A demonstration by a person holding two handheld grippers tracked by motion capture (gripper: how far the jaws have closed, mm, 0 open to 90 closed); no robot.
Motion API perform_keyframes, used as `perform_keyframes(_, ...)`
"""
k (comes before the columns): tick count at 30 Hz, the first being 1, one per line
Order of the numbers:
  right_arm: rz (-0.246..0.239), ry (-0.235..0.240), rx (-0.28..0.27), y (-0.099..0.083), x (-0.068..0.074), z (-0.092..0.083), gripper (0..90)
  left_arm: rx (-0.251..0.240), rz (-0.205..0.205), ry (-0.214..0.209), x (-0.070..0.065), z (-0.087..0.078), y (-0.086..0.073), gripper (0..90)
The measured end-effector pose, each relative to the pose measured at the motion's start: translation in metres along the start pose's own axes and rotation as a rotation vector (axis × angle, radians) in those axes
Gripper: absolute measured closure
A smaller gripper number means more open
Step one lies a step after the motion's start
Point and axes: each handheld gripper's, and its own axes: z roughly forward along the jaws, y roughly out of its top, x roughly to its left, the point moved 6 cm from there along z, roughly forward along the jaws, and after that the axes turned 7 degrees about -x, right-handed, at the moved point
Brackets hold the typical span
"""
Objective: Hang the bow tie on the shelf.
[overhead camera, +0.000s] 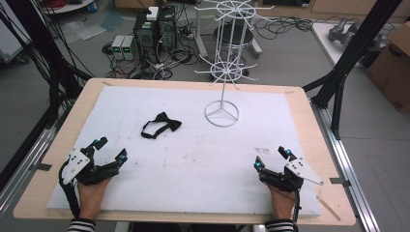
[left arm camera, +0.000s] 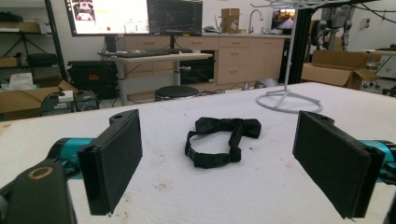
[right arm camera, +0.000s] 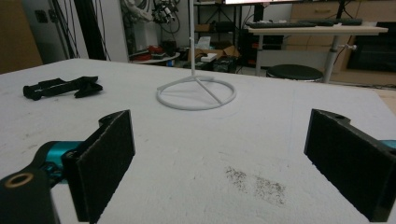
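The small black fabric bow tie with its looped neck strap (overhead camera: pixel 161 125) lies flat on the white foam sheet (overhead camera: pixel 193 159) that covers the wooden bench (overhead camera: pixel 309 145), left of centre and nearer the far edge. Just to its right, apart from it, stands the white wire display rack with hooked arms on a round ring base (overhead camera: pixel 222 114); none of its hooks carries anything.

The left gripper (overhead camera: pixel 110 148) rests near the front left corner, its jaws released and spread wide with nothing between them — in the left gripper view the bow tie (left arm camera: pixel 222 140) sits straight ahead, framed between the two black pads. The right gripper (overhead camera: pixel 273 158) rests near the front right, also released and empty, aimed toward the rack's ring base (right arm camera: pixel 196 93), with the bow tie (right arm camera: pixel 63 87) far off to its left.

By my reading the work is at its very start: the bow tie is untouched and both hands wait at the near edge. The next move likely calls for the left gripper to travel forward, drop low over the fabric and close on the knot or strap — a soft, flat thing, so the pads must come right down to the foam.
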Motion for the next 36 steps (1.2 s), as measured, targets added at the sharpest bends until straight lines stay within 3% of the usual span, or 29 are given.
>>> perform_keyframes(23,-0.013,0.002,-0.002,0.0,0.0,0.0,7.5,0.006,-0.004,0.007,0.001,0.001,0.0,16.3)
perform_keyframes(32,-0.008,0.0,-0.002,0.0,0.0,0.0,7.5,0.066,0.0,0.024,0.001,0.006,-0.001,15.5)
perform_keyframes(36,-0.008,0.008,0.001,0.0,0.0,0.0,7.5,0.081,0.004,-0.012,-0.001,0.012,0.008,15.7)
